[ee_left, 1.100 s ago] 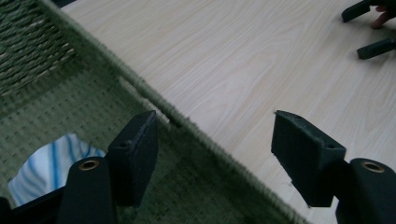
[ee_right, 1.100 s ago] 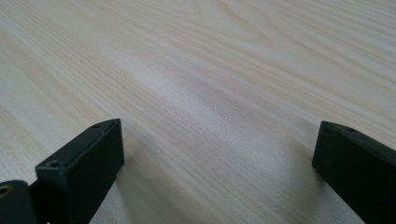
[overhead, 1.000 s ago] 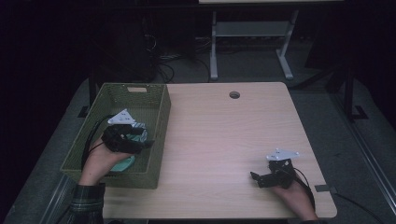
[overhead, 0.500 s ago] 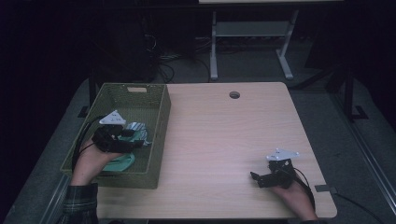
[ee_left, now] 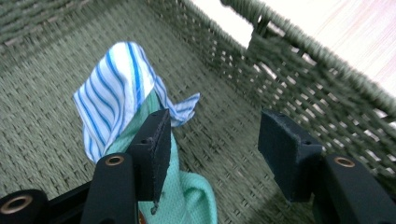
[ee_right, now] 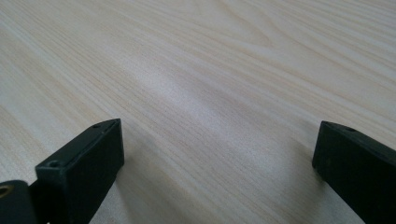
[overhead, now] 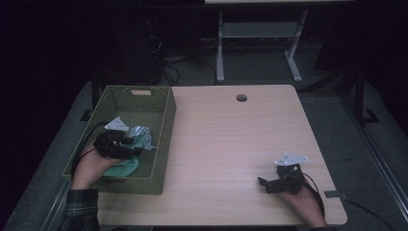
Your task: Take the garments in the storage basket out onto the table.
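Observation:
My left gripper [overhead: 136, 146] is down inside the green woven basket [overhead: 166, 130], jaws apart and just narrowing. In the left gripper view, the left gripper [ee_left: 215, 126] has a blue-and-white striped cloth [ee_left: 116, 88] draped over a mint green cloth [ee_left: 187, 196] beside and behind its left pad. An edge of the green cloth reaches into the gap, and neither pad presses on it. From above, the striped cloth [overhead: 139, 132] lies just beyond the jaws and the green cloth [overhead: 122, 167] under the hand. My right gripper [overhead: 263, 183] rests open on the table, and the right gripper [ee_right: 217, 140] has bare wood between its jaws.
The basket wall [ee_left: 299, 79] rises close to the right jaw. The light wooden table [overhead: 231, 139] has a cable hole [overhead: 241, 97] at its far edge. A metal stand [overhead: 255, 43] is on the floor beyond the table. Cables trail from both grippers.
The left hand has shifted a little to the left and sunk lower into the basket, over the cloths. The right hand and gripper have stayed where they were.

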`<state>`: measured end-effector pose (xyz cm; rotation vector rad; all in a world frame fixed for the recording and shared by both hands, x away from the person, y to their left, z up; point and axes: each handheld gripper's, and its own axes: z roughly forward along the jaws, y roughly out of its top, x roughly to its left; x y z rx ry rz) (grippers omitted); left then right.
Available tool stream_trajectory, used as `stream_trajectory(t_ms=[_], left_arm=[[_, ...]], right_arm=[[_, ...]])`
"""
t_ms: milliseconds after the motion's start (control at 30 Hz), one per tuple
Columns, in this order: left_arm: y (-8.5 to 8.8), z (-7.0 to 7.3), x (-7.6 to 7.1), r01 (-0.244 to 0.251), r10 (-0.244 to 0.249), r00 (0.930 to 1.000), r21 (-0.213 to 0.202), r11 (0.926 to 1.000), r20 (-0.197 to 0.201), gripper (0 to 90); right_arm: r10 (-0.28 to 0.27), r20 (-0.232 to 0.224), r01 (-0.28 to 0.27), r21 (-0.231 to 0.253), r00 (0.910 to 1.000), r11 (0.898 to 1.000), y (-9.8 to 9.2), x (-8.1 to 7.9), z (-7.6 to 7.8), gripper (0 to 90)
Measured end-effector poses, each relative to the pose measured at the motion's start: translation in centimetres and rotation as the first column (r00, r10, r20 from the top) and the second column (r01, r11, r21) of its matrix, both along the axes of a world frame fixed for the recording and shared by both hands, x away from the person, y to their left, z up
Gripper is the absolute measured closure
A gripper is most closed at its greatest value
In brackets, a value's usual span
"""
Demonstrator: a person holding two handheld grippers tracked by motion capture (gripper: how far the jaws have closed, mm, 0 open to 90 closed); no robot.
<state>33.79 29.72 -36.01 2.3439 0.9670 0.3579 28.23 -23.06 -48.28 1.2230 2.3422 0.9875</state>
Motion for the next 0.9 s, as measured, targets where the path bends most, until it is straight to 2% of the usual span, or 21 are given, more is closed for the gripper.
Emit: stream_trajectory(t_ms=[100, 233, 433, 567, 667, 900], left_arm=[[-0.1, -0.4, 0.2, 0.009, -0.008, 0.9997, 0.029, 0.9995, -0.023, 44.0], [-0.2, -1.1, 0.6, 0.010, -0.008, 0.9991, 0.046, 0.9989, -0.043, 43.9], [-0.3, -1.5, 1.0, 0.006, -0.003, 0.9990, 0.071, 0.9974, -0.044, 43.7], [-0.1, -2.1, 1.3, 0.013, -0.008, 0.9990, 0.112, 0.9936, -0.043, 43.7], [0.3, -2.7, 1.6, -0.007, 0.014, 0.9987, 0.140, 0.9902, -0.050, 43.5], [1.3, -3.8, 2.1, -0.034, 0.044, 0.9975, 0.171, 0.9847, -0.056, 43.1]], right_arm=[[0.000, 0.000, 0.000, 0.000, 1.0000, 1.000, 0.0, 0.0, 0.0, 1.8], [0.000, 0.000, 0.000, 0.000, 1.0000, 1.000, 0.0, 0.0, 0.0, 1.8], [0.000, 0.001, 0.000, 0.001, 1.0000, 1.000, 0.0, 0.0, 0.0, 1.8], [-0.002, 0.003, 0.002, 0.000, 1.0000, 1.000, 0.0, 0.0, 0.0, 1.8], [-0.002, 0.003, 0.002, 0.000, 1.0000, 1.000, 0.0, 0.0, 0.0, 1.8], [-0.003, 0.003, 0.003, 0.000, 1.0000, 1.000, 0.0, 0.0, 0.0, 1.8]])
